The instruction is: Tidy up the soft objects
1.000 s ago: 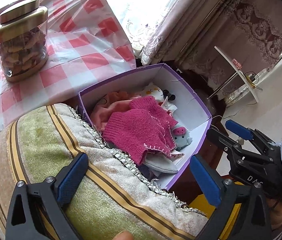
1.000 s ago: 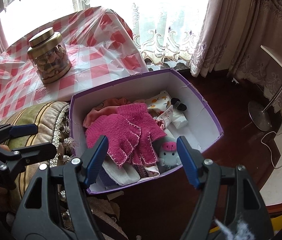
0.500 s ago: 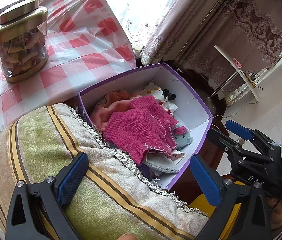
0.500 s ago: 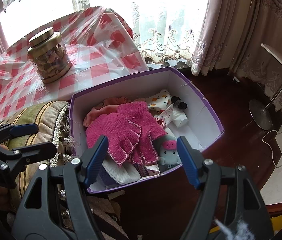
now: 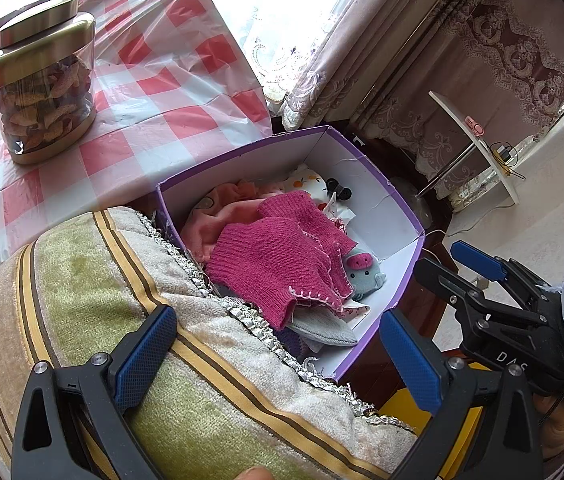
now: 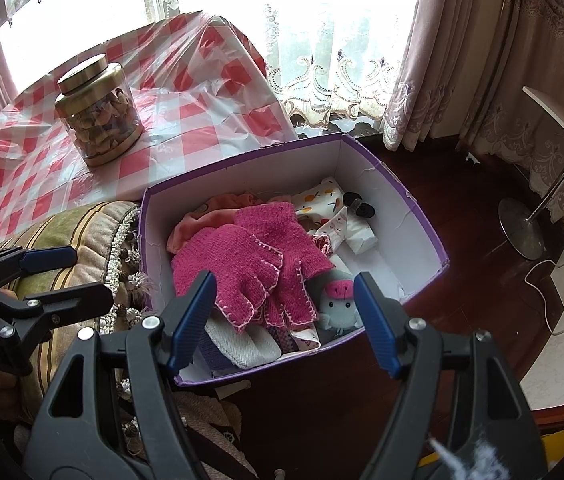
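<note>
Lying on top of the heap in the purple box (image 6: 421, 216), a pair of magenta knitted gloves (image 6: 258, 256) covers a peach cloth (image 6: 198, 220), with a small grey plush toy (image 6: 337, 304) in a pink cap tucked at the near right corner, white socks (image 6: 246, 344) at the near edge and a fruit-printed white cloth (image 6: 317, 196) toward the far wall. The box sits on a dark wooden floor just beside a striped green and beige cushion (image 5: 94, 280). Right tongs (image 6: 283, 320) hang over the near edge of the box, angled downward, blue pads wide apart and gripping nothing. Left tongs (image 5: 278, 356) hover above the cushion, likewise tilted down and spread with nothing between them. On the right tongs' black body, seen from the left wrist, the letters "DAS" can be read; the writing on the left tongs' body is cut off. Behind the box, a checked red and white worktop (image 6: 186, 120) carries a gold-lidded glass jar (image 6: 98, 112). Lace curtains (image 6: 321, 60) hang behind.
</note>
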The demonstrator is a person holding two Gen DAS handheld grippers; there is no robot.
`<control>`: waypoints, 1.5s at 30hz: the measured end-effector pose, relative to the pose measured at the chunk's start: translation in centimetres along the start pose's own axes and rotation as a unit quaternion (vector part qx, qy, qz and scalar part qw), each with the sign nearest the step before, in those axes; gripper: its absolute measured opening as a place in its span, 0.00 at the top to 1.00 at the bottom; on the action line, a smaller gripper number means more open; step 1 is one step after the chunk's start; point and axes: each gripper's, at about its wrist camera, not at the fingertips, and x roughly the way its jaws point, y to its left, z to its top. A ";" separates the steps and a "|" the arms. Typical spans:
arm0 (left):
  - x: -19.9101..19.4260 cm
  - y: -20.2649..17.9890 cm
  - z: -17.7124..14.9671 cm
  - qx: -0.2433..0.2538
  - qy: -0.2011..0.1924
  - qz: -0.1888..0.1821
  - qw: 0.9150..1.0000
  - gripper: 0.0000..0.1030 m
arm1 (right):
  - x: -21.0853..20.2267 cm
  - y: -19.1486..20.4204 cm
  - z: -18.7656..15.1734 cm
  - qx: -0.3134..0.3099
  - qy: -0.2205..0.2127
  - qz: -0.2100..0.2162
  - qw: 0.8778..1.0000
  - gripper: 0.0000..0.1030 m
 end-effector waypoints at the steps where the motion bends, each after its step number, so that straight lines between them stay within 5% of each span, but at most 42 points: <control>1: 0.0 0.0 0.0 0.000 0.000 0.000 1.000 0.01 | 0.0 0.0 0.0 0.000 0.000 0.000 1.000 0.28; 45: 0.0 0.0 0.0 0.000 0.000 -0.001 1.000 0.01 | 0.2 0.0 -0.3 0.002 0.005 0.003 1.000 0.28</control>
